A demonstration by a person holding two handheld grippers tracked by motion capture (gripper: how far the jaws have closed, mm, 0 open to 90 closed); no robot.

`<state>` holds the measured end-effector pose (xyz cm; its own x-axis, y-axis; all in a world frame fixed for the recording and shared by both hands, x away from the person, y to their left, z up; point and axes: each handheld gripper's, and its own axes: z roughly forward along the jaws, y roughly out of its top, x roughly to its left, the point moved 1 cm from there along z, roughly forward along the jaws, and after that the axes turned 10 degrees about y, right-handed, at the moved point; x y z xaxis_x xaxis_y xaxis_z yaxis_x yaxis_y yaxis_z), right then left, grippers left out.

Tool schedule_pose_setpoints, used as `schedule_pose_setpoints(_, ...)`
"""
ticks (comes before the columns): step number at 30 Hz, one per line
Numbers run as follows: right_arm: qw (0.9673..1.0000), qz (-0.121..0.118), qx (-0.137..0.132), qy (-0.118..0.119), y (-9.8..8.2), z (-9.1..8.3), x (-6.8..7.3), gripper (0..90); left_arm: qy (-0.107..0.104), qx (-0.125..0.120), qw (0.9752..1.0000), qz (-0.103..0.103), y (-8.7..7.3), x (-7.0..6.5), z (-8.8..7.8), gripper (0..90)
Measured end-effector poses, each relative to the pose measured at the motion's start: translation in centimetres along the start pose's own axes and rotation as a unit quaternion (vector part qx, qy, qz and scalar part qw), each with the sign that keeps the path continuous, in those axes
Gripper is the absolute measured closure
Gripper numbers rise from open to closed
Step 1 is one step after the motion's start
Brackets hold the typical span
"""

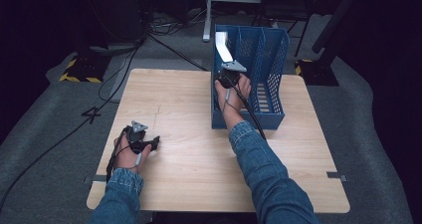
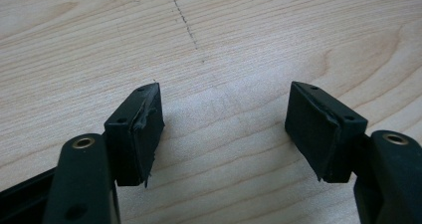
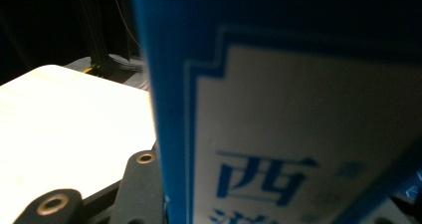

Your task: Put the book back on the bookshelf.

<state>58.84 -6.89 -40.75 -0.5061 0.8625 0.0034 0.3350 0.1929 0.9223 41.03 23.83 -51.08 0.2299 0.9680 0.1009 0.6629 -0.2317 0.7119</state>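
Note:
A blue mesh file rack with upright dividers stands on the wooden table at the back right. My right gripper is at the rack's left compartment, shut on a blue and white book that stands up on edge inside it. In the right gripper view the book's cover, with blue printed characters, is close up, and one black finger lies against its left side. My left gripper rests low at the table's front left, open, with bare wood between its pads.
The rack's middle and right compartments look empty. Cables trail over the grey floor left of the table, and dark stands are behind it. A thin pencil line runs across the wood ahead of the left gripper.

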Motion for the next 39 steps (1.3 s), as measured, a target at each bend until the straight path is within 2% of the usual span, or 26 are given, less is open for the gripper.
schedule_pose_setpoints(6,1.0,0.002,-0.004,0.001,-0.2,-0.1,-0.1,56.3,0.0,0.0,1.0,0.0,0.0,0.0,0.0,31.5)
schedule_pose_setpoints(13,0.9998,0.009,-0.006,0.017,-0.3,-0.6,-0.6,50.5,-0.001,0.001,1.0,0.0,0.0,0.0,0.0,31.5)
schedule_pose_setpoints(17,0.9994,0.007,-0.017,0.029,0.1,-1.6,-0.7,48.5,-0.006,0.001,1.0,-0.005,0.0,0.0,0.0,30.7)
schedule_pose_setpoints(23,0.9984,-0.005,-0.035,0.045,0.8,-4.2,-0.6,45.6,-0.003,0.0,1.0,0.001,0.0,0.0,0.0,30.2)
schedule_pose_setpoints(29,0.9951,-0.012,-0.055,0.081,1.7,-8.2,-0.9,44.1,-0.018,-0.001,0.9998,-0.007,-0.1,0.4,0.0,29.8)
schedule_pose_setpoints(32,0.9928,-0.004,-0.052,0.107,1.9,-10.3,-1.5,43.7,-0.019,-0.002,0.9998,0.0,-0.1,0.4,0.0,29.8)
schedule_pose_setpoints(33,0.9928,-0.004,-0.052,0.107,1.9,-10.3,-1.5,43.7,-0.019,-0.002,0.9998,0.0,-0.1,0.4,0.0,29.8)
schedule_pose_setpoints(35,0.9919,-0.003,-0.052,0.116,1.8,-12.0,-2.3,43.1,-0.012,0.0,0.9999,0.009,0.0,0.2,0.0,29.6)
schedule_pose_setpoints(38,0.9926,-0.009,-0.051,0.11,1.6,-14.3,-3.4,42.3,-0.014,0.0,0.9999,0.008,0.0,0.3,0.1,29.0)
schedule_pose_setpoints(39,0.9926,-0.009,-0.051,0.11,1.6,-14.3,-3.4,42.3,-0.014,0.0,0.9999,0.008,0.0,0.3,0.1,28.8)
